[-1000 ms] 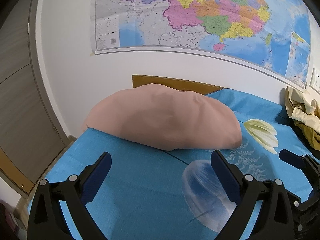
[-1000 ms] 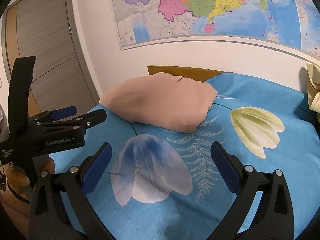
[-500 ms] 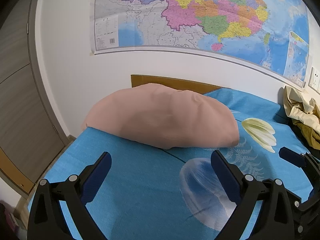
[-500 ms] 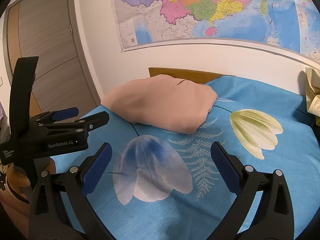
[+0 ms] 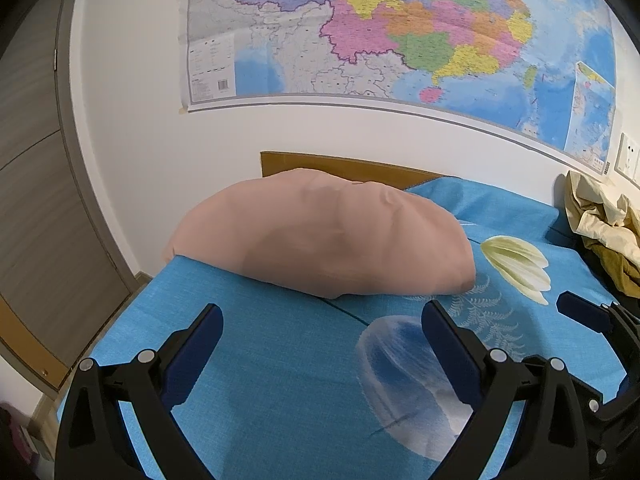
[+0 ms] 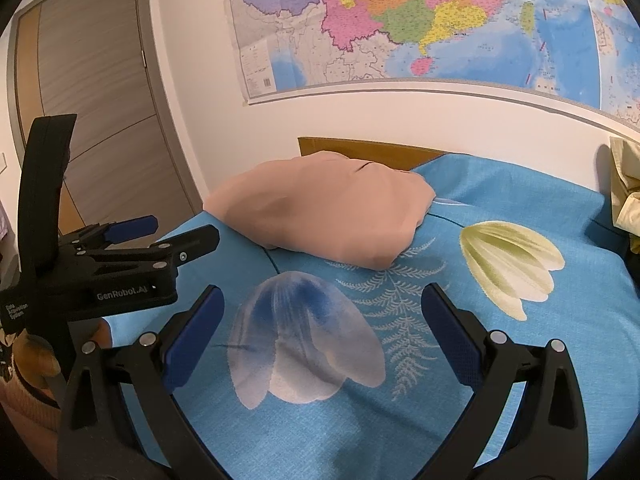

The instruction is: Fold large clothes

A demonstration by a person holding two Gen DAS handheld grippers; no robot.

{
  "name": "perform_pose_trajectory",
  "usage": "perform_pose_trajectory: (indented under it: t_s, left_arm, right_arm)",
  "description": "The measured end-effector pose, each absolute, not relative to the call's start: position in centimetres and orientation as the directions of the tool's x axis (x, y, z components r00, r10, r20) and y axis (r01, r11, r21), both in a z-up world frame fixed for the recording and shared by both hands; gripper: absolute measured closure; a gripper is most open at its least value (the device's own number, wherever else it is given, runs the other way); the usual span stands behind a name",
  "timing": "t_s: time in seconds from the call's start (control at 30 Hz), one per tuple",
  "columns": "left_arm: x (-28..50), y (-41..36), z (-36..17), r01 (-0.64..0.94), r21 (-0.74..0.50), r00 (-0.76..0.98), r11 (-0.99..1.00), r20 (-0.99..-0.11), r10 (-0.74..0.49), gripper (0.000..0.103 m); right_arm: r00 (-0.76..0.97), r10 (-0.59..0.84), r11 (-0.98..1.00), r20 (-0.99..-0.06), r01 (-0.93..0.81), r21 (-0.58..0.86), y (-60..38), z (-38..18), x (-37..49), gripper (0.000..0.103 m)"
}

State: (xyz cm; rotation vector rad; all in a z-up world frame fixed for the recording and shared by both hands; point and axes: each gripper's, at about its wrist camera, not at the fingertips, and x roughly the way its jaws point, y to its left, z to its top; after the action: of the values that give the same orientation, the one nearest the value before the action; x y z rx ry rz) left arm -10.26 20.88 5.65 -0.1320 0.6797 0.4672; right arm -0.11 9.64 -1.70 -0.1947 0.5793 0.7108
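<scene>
Both tongs, left tongs (image 5: 322, 330) and right tongs (image 6: 322, 312), hang spread apart, empty, over the bed (image 5: 280, 360). The crumpled clothes (image 5: 600, 236) sit far right of them; a blind grab risks pinching only one layer.

A home bedroom: a bed (image 5: 280, 360) with a flowered blue cover, a pillow (image 5: 320, 240) at the far headboard (image 6: 360, 150), a wall map (image 5: 400, 32) above.

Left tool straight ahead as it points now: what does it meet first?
Probably the pink pillow, which sits centred ahead of the open left tool. Only blue bedspread lies between them. If the tool is angled downward, the bedspread comes first; depth is unclear.
</scene>
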Motion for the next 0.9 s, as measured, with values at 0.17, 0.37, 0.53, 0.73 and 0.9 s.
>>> perform_pose_trajectory:
  t_s: [0.17, 0.37, 0.53, 0.73, 0.9]
  left_arm:
    - [-10.24, 20.74, 5.57, -0.453, 0.036, 0.679, 0.891, -0.634, 0.371, 0.007]
    - [-10.21, 20.66, 5.50, -0.453, 0.035, 0.678, 0.891, -0.635, 0.370, 0.007]
    - [-10.24, 20.65, 5.43, -0.453, 0.034, 0.677, 0.891, -0.637, 0.369, 0.007]
    - [-10.20, 20.59, 5.38, -0.452, 0.037, 0.676, 0.891, -0.638, 0.369, 0.007]
    - [-10.18, 20.56, 5.29, -0.451, 0.036, 0.675, 0.892, -0.639, 0.367, 0.007]
  right_arm:
    - [0.610, 0.557, 0.747, -0.564, -0.664, 0.019, 9.82, -1.70, -0.21, 0.006]
    - [0.611, 0.556, 0.749, -0.564, -0.662, 0.023, 9.80, -1.72, -0.30, 0.006]
    - [0.609, 0.558, 0.750, -0.564, -0.661, 0.028, 9.70, -1.78, -0.29, 0.006]
    - [0.609, 0.557, 0.751, -0.565, -0.660, 0.029, 9.70, -1.83, -0.25, 0.006]
    - [0.608, 0.558, 0.753, -0.565, -0.657, 0.036, 9.56, -1.92, -0.14, 0.006]
